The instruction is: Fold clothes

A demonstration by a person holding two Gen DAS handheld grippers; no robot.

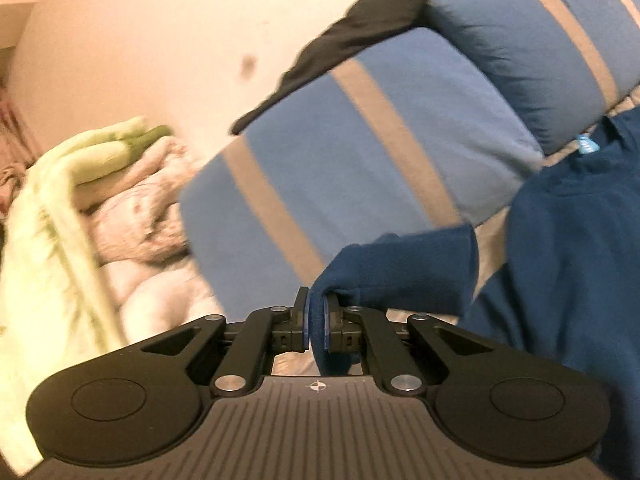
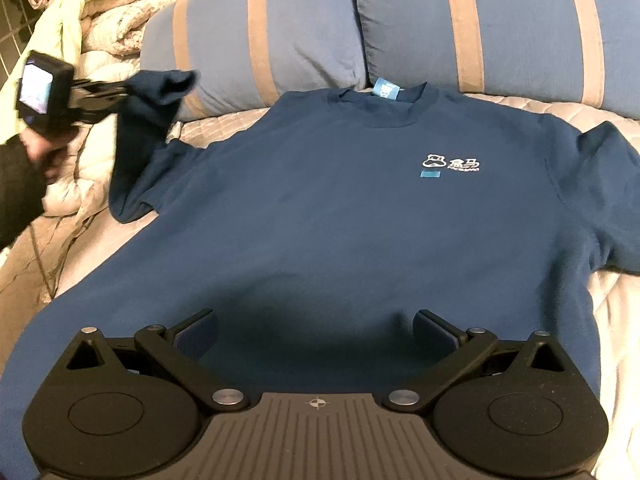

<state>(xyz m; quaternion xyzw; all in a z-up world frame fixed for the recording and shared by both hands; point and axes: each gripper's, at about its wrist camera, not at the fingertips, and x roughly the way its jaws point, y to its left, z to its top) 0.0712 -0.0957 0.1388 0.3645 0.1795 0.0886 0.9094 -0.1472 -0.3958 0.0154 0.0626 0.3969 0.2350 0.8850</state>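
The blue sweatshirt (image 2: 320,208) is soft matt knit cloth with a slightly fuzzy face, its chest logo (image 2: 450,163) a smooth white print. The right gripper (image 2: 316,338) is matt black plastic with shiny metal rivets and blue textured pads (image 2: 434,334); the left gripper (image 1: 316,320) looks the same. The striped pillows (image 2: 480,28) are smooth woven cotton, and the bed cover (image 2: 616,304) is pale quilted fabric with a faint sheen

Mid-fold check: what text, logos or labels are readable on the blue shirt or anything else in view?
Chest print on the blue shirt: white logo with two characters and a line of small letters beneath, too small to read.
Light blue patch under the logo: no text legible.
Neck label: a pale mark, blurred, unreadable.
Nothing else carries text.
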